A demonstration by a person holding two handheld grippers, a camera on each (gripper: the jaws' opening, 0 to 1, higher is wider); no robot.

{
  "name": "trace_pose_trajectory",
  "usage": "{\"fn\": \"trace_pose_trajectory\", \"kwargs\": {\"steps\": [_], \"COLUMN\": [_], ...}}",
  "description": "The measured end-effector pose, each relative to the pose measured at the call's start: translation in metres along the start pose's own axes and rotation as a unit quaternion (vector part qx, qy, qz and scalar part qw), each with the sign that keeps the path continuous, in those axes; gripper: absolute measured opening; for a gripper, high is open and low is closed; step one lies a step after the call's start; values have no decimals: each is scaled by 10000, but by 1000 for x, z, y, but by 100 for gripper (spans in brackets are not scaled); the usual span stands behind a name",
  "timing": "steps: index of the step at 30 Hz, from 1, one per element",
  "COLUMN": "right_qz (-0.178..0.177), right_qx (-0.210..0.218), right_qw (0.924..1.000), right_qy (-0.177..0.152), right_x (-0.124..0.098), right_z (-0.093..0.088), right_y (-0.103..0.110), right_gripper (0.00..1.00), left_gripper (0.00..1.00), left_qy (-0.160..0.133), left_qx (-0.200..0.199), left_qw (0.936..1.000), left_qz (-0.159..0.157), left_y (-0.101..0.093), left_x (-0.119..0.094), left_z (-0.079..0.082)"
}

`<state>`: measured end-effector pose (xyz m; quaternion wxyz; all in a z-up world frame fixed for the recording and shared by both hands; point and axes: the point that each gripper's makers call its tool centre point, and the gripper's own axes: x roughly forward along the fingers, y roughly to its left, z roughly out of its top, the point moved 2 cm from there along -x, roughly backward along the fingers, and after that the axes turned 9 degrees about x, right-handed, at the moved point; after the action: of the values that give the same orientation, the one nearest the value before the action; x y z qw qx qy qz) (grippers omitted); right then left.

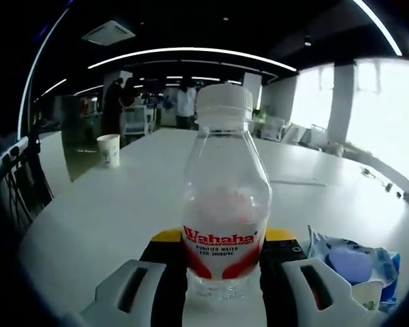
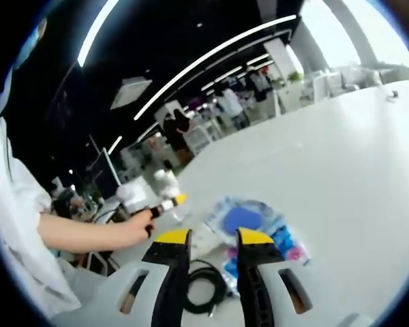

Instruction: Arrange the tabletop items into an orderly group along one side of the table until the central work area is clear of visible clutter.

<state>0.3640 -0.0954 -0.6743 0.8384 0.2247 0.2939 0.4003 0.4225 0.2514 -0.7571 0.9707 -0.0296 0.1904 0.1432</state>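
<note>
A clear Wahaha water bottle (image 1: 225, 197) with a white cap stands upright on the white tabletop (image 1: 123, 204), set squarely between the yellow-tipped jaws of the left claw (image 1: 223, 238); the jaws sit close at either side of its base, though whether they actually press the plastic I cannot tell. Just beside it, at the right of the left gripper view, lies a blue-and-white snack packet (image 1: 354, 266). A paper cup (image 1: 109, 150) stands well apart, farther back near the tabletop's edge. In the right gripper view, the right claw (image 2: 215, 238) hovers with its jaws spread and nothing between them, above a coiled black cable (image 2: 204, 286) and the blue packets (image 2: 249, 221). Beyond it a person's hand (image 2: 133, 228) grips the other claw at the bottle (image 2: 167, 184).
</note>
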Motion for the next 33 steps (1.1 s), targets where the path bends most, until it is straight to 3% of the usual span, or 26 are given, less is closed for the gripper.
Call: {"fn": "trace_pose_trajectory", "kwargs": {"steps": [10,13,17,22,27,33], "right_qz": [-387,-497,-538,-620,-659,-713], "right_qx": [-453,-831,-859,-917,-994,-1152], "right_qw": [9973,9924,9911,9881,9845,9798], "right_qy": [438,762,860,1069,1287,1473], "right_x": [-12,-17,-21,-26,-31,-38], "right_z": [-16,-24,-26,-30,-33,-32], "right_y": [-24,-35,-43,-53,-61,-70], "right_gripper": [25,27,29,40,60,73], "left_gripper": [36,37,37,37,37,37], "left_qy": [47,76,137,184,215,231], "left_qx": [112,127,222,153,213,269], "left_qw": [9999,9998,9994,9993,9990,9988], "left_qz": [-113,-152,-210,-281,-321,-346], "left_y": [-2,-2,-4,-3,-5,-6], "left_x": [-5,-5,-7,-9,-9,-11], "left_z": [-4,-4,-6,-6,-7,-8]}}
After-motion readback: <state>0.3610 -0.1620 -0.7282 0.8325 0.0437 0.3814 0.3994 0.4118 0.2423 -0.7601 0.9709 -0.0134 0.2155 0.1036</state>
